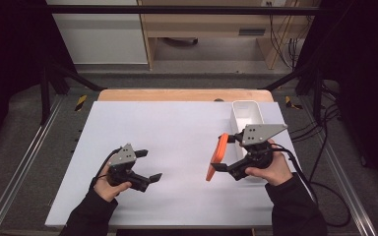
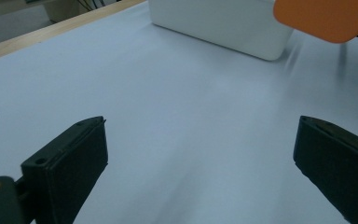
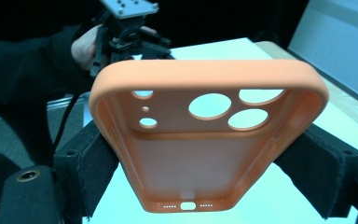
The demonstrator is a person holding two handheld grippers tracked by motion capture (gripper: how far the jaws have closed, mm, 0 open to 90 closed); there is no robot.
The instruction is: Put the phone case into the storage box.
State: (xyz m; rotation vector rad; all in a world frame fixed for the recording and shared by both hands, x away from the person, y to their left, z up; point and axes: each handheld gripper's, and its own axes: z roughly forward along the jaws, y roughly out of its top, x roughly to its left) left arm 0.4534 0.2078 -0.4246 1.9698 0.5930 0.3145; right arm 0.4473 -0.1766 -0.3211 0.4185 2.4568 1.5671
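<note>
I can't see much of the white bin from above: my right gripper and the hand behind it cover its near end, so whether anything lies inside I can't tell. In the left gripper view the bin is cut off at the top edge and the orange phone case is just a corner poking in from the upper right, blurred.

Now the case itself. From above, the orange phone case stands on edge just left of the bin, off the white surface, pinched between my right gripper's jaws. In the right gripper view the case faces me hollow side on, camera cutouts at the far end and port holes at the near end, with a black pad pressed against each long side (a firm squeeze, the jaws are drawn in tight on it). Its lower edge hides the pads' tips.

My left gripper sits well to the left of the bin, low over the surface, jaws spread wide with nothing but bare sheet between them.
</note>
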